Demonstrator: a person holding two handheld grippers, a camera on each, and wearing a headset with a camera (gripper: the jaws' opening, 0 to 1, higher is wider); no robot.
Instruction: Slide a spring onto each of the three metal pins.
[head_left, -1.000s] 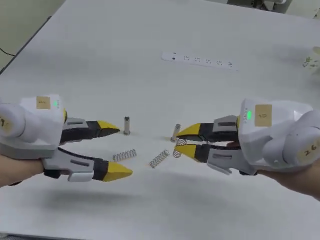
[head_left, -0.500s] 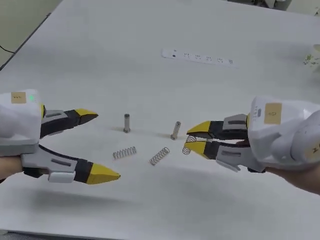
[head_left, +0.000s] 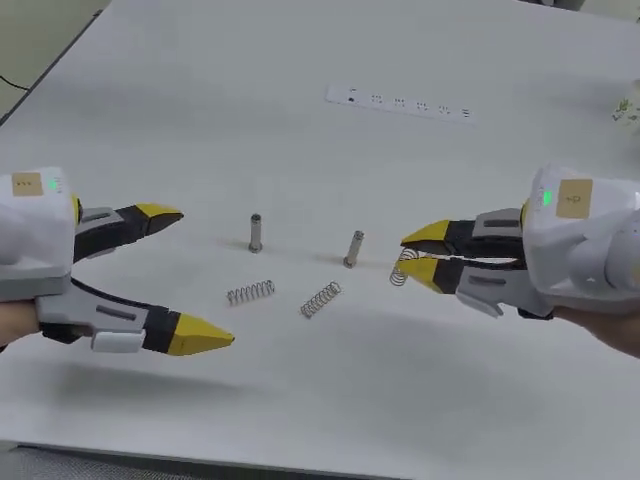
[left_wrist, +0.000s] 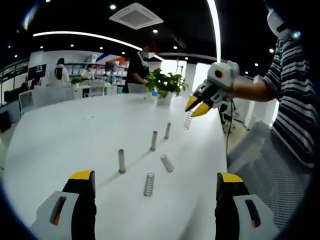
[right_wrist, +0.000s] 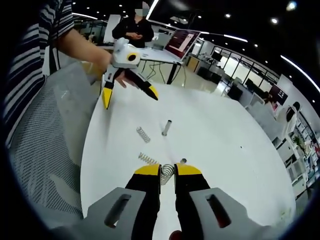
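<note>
One white surface (head_left: 300, 120) spreads wide. Its left edge cuts across the upper corner of the head view and its near edge runs along the bottom. Bare room lies on every side of the small parts.

Two claws hover over it, well apart. The left claw (head_left: 192, 277) gapes wide with nothing in it. The right claw (head_left: 426, 253) is pinched narrow on one spring (head_left: 402, 270), held above the surface near the pins.

One power strip (head_left: 400, 103) lies far back.

Three pins (left_wrist: 154, 140) stand upright in a row in the left gripper view. The head view gives two, since the right claw covers the spot past the second.

Two loose springs (head_left: 320, 298) lie flat just in front of the pins, between the claws.

Whether the spring in the right claw touches a pin is hard to make out.
</note>
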